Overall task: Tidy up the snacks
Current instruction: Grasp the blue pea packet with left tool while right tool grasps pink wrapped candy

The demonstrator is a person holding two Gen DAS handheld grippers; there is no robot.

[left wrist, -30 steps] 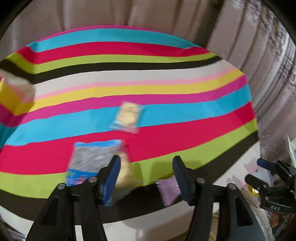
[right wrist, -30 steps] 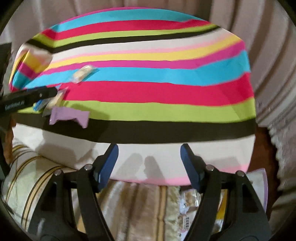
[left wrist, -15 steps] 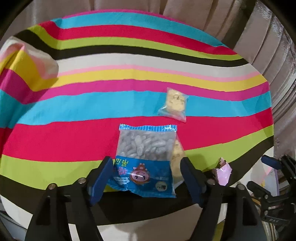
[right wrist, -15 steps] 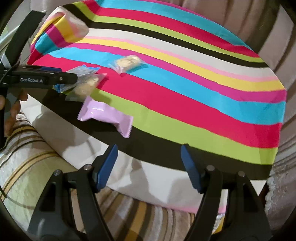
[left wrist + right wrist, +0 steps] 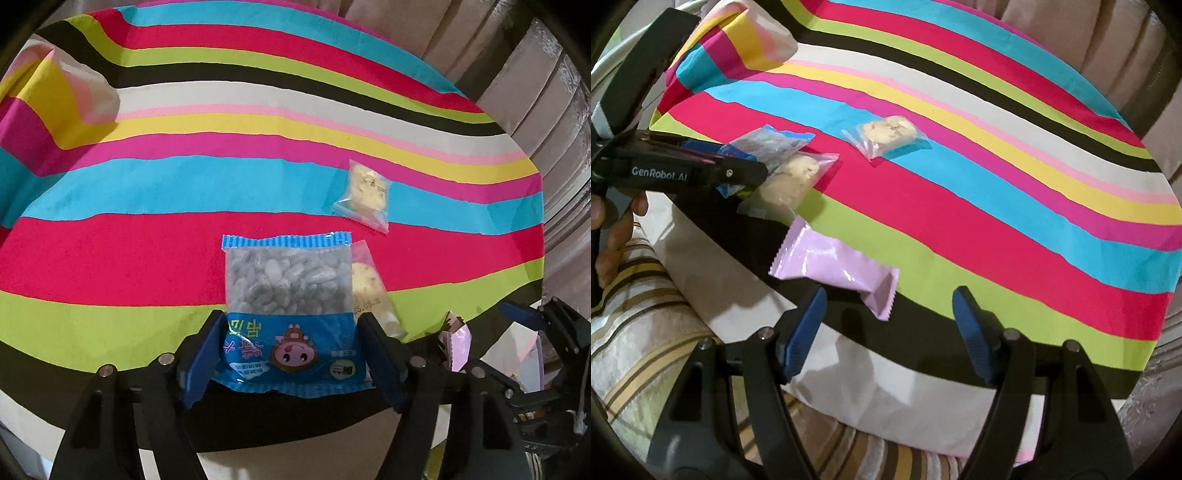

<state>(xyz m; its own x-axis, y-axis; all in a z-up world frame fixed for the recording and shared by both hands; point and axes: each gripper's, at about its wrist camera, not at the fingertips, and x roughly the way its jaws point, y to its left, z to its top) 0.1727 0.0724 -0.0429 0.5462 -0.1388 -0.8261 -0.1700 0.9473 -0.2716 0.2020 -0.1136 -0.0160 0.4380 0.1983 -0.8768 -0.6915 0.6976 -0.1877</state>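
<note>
snacks: blue nut bag (image 5: 288, 317) 1 | clear cookie packs (image 5: 886, 134) 2 | pink wrapper (image 5: 836, 267) 1

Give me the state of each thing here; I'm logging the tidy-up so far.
Blue nut bag: flat, sealed, between the closing left hand-held gripper.
Near cookie bag: partly under it.
Far cookie bag: lying alone.
Pink packet: flat, sealed.
Right hand-held gripper: open, empty.

free: far striped cloth (image 5: 258, 122) | blocked: near edge, snack packets (image 5: 834, 266)
</note>
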